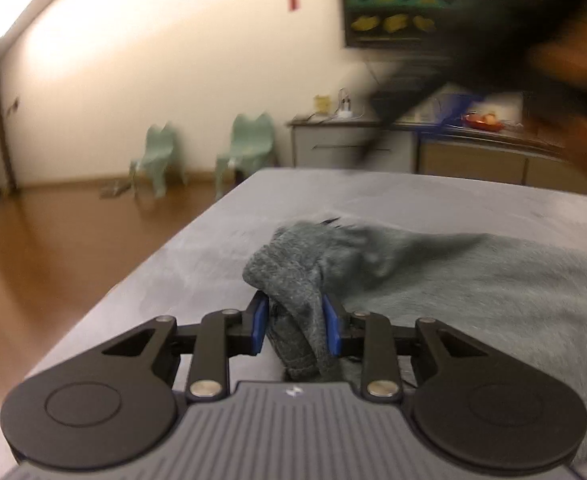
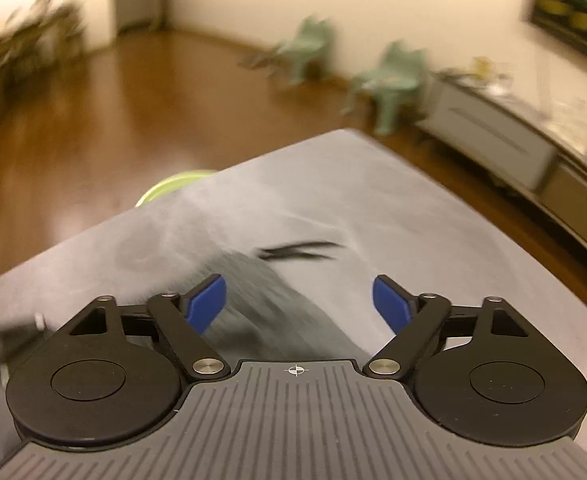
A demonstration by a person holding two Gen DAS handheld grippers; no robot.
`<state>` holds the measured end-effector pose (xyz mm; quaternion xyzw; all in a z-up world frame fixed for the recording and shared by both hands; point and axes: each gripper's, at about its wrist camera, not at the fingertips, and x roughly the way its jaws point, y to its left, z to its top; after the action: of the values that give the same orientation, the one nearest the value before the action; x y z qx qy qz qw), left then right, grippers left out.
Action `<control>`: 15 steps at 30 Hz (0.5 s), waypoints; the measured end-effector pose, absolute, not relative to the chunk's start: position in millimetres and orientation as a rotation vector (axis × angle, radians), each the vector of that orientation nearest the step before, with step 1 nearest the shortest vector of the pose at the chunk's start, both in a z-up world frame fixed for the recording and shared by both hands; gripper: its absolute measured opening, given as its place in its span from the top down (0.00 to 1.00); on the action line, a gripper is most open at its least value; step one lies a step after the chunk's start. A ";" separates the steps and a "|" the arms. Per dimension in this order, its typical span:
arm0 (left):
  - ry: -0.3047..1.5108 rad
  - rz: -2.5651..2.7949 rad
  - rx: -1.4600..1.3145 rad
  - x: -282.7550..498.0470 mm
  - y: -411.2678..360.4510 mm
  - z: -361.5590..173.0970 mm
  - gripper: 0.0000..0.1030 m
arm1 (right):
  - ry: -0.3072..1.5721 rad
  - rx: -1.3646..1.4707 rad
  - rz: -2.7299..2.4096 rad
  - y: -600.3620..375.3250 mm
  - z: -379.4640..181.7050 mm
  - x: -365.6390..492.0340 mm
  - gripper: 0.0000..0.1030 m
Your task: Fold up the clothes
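Note:
A grey fleecy garment (image 1: 433, 280) lies on the grey table (image 1: 221, 232), spreading to the right in the left wrist view. My left gripper (image 1: 296, 322) is shut on a bunched fold of it, low over the table. My right gripper (image 2: 299, 300) is open and empty, held above the table; a blurred part of the garment (image 2: 269, 304) lies under it. The right gripper and the hand that holds it show as a dark blur (image 1: 473, 52) high at the right of the left wrist view.
Two green child chairs (image 1: 201, 152) stand on the wooden floor by the far wall. A low cabinet (image 1: 413, 148) with clutter runs along the wall at the right. A yellow-green round thing (image 2: 173, 188) sits past the table's left edge. A dark mark (image 2: 297, 251) shows on the table.

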<state>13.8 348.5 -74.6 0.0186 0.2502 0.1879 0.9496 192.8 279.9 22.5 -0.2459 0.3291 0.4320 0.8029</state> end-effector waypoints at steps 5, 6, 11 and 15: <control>0.501 0.321 0.086 19.2 339.2 -78.2 0.72 | 0.840 -0.818 0.936 371.6 -15.4 201.4 0.19; 0.502 0.315 0.086 19.0 339.4 -78.7 0.72 | 0.861 -0.863 0.917 383.1 -24.4 204.9 0.21; 0.504 0.296 0.081 13.0 339.8 -79.5 0.72 | 0.939 -1.005 0.884 408.2 -43.7 211.6 0.56; 0.505 0.260 0.076 15.7 335.8 -78.8 0.71 | 0.947 -1.105 0.879 397.5 -37.4 209.8 0.56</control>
<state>15.7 335.8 -78.8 0.0374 0.2490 0.1284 0.9592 209.8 397.5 -37.4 -0.4884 0.4187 0.3885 0.6597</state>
